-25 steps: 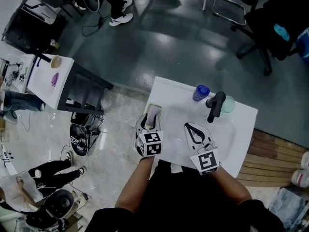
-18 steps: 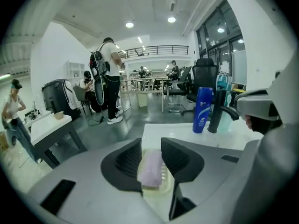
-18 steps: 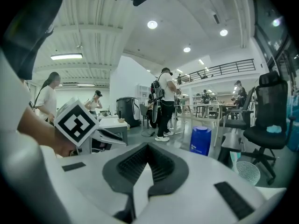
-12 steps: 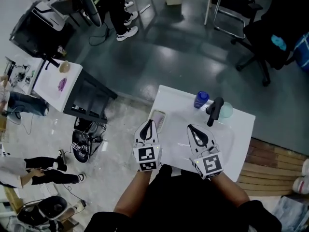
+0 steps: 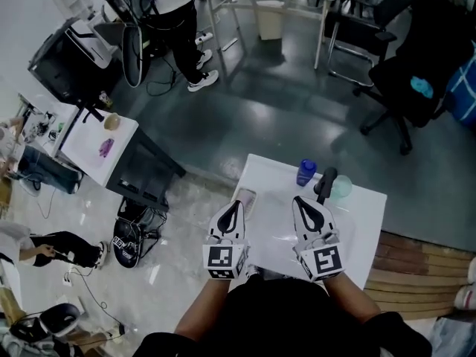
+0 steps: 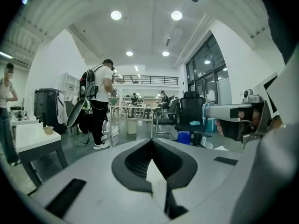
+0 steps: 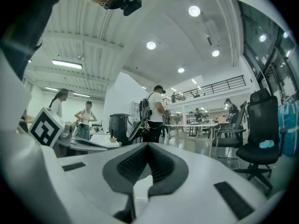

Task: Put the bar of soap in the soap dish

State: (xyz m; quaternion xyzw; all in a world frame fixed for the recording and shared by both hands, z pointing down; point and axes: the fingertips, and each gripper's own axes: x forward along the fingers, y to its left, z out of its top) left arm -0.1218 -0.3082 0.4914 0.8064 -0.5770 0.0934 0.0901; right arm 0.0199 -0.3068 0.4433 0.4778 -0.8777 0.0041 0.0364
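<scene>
The soap dish (image 5: 245, 198) is a small pale tray at the left edge of the white sink counter (image 5: 368, 207); a pale bar seems to lie in it, too small to make out. My left gripper (image 5: 235, 204) hovers just above and beside the dish, jaws shut with nothing between them. In the left gripper view its tips (image 6: 152, 140) meet and point out across the room. Over the basin, my right gripper (image 5: 299, 199) is held at about the same height, also shut and empty (image 7: 148, 144).
A black faucet (image 5: 324, 183), a blue bottle (image 5: 306, 172) and a pale green cup (image 5: 341, 187) stand at the counter's far side. Beyond are a black office chair (image 5: 405, 88), a white side table (image 5: 97, 143) and people standing.
Both grippers have risen off the counter. The left jaws, open over the soap dish a second ago, are now closed and empty.
</scene>
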